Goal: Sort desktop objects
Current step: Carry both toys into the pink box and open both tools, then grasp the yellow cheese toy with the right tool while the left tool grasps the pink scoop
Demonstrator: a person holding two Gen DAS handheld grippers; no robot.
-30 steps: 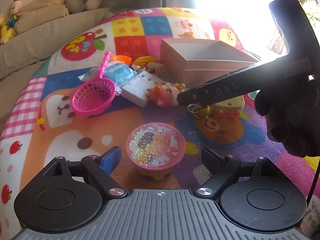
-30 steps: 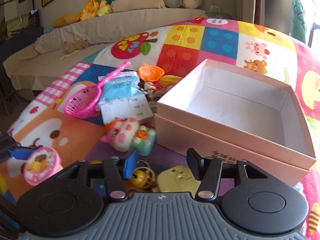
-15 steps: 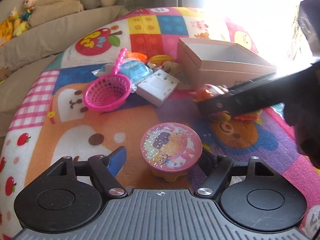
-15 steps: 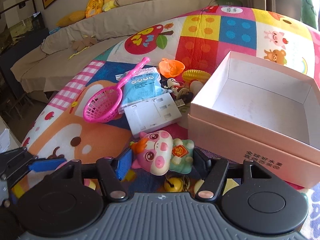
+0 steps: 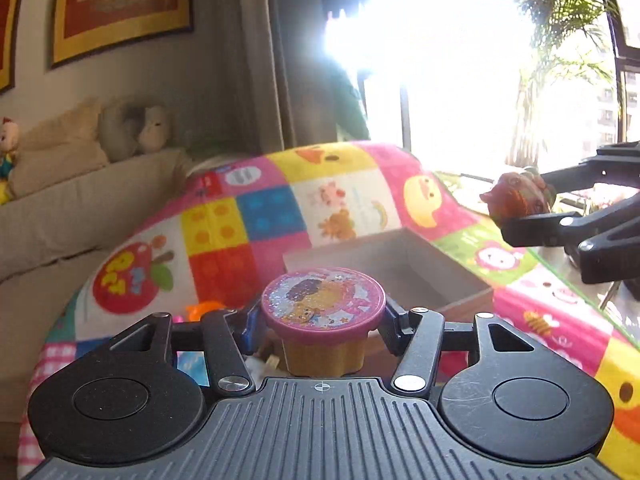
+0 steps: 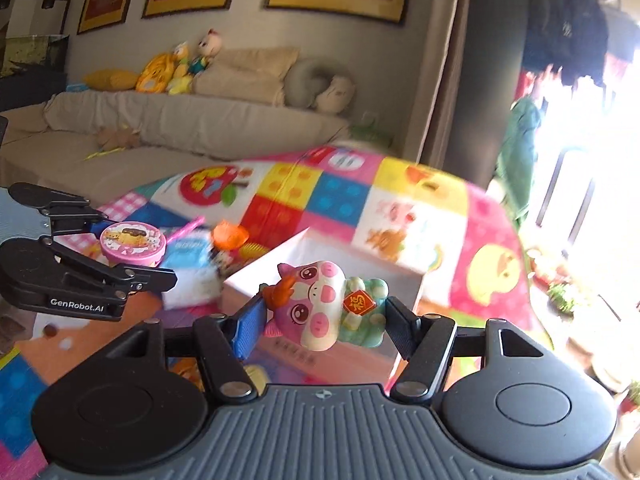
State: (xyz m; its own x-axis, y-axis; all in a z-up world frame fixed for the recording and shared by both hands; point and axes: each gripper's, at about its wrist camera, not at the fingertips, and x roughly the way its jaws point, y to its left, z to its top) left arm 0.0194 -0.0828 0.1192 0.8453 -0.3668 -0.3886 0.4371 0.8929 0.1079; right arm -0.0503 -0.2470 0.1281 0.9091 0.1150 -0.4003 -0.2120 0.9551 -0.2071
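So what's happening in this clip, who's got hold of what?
A person is sorting toys off a colourful play mat with a handheld gripper in each hand. The left gripper has a pink round toy cup between its fingers, which are closing on it. The right gripper is clamped on a pig toy. Both toys are lifted off the mat, near an open pink box that looks empty from here. A pink net, an orange toy and a blue packet remain on the mat.
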